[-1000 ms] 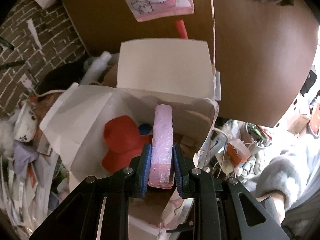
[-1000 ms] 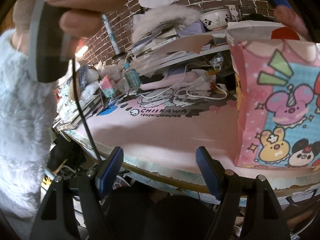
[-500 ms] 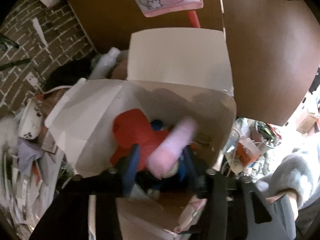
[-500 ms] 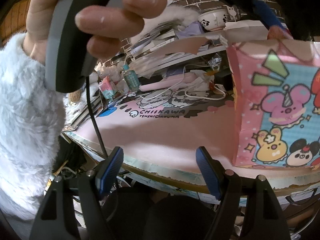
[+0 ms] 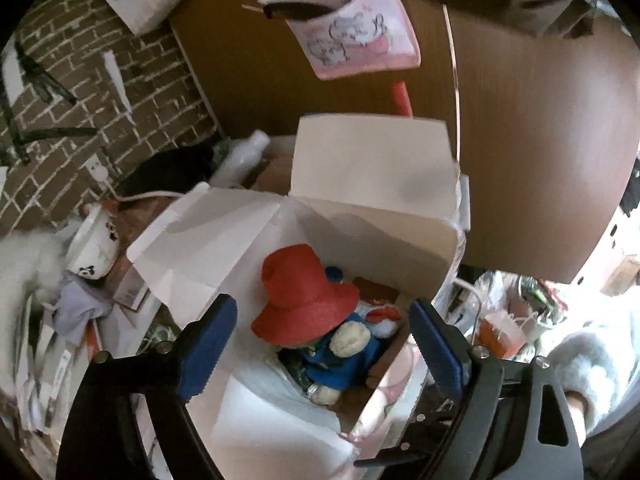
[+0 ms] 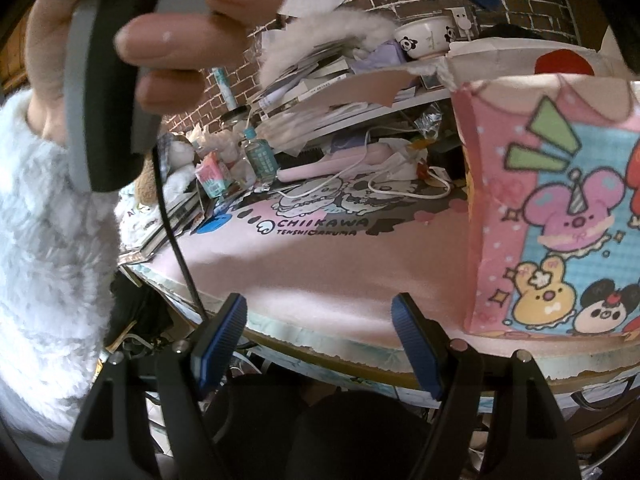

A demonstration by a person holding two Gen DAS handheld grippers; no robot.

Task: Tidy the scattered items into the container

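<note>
Gone from between the left gripper's blue pads is the pink roll it was pinching a second ago; its jaws are now standing spread wide and empty, pointing down into the open mouth of the paper bag. Whether the roll is lying inside cannot be told. A bear toy in a blue coat and red hat is lying in the bag, its long axis running from 11 o'clock to 5 o'clock, hat end toward 11. The right gripper is hovering level at the pink desk mat's near edge, jaws spread, holding nothing, with the bag at its 2 o'clock.
</note>
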